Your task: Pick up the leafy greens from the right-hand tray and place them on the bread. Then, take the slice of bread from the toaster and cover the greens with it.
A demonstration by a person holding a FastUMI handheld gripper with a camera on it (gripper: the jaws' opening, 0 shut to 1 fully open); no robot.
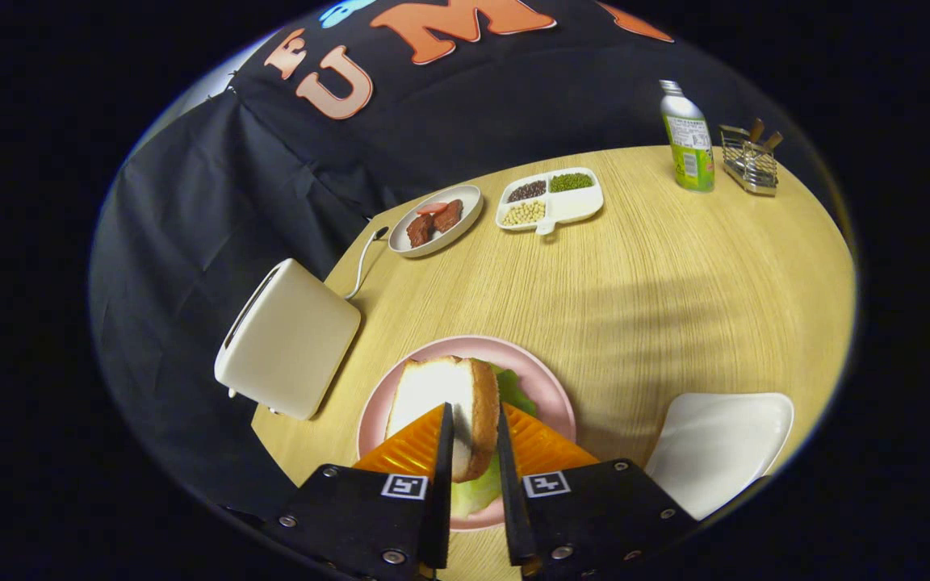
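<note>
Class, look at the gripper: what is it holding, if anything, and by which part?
The gripper holds a bread slice on edge, its fingers pressing the two flat faces at the near end, above the greens on the pink plate.

Bread slice (pixel 447 395) upright betw. gripper (pixel 471 440) fingers, clamped both sides, over greens (pixel 517 390) on plate (pixel 550 386). Toaster (pixel 287 339) left of plate; tray (pixel 715 448) right. Bottle (pixel 688 139) far back of table (pixel 659 274).

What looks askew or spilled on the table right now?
Nothing spilled. The slice of bread stands on edge, pinched between the gripper fingers above the round pink plate, not yet flat on the green leafy lettuce. The cream toaster sits tilted at the table edge.
</note>
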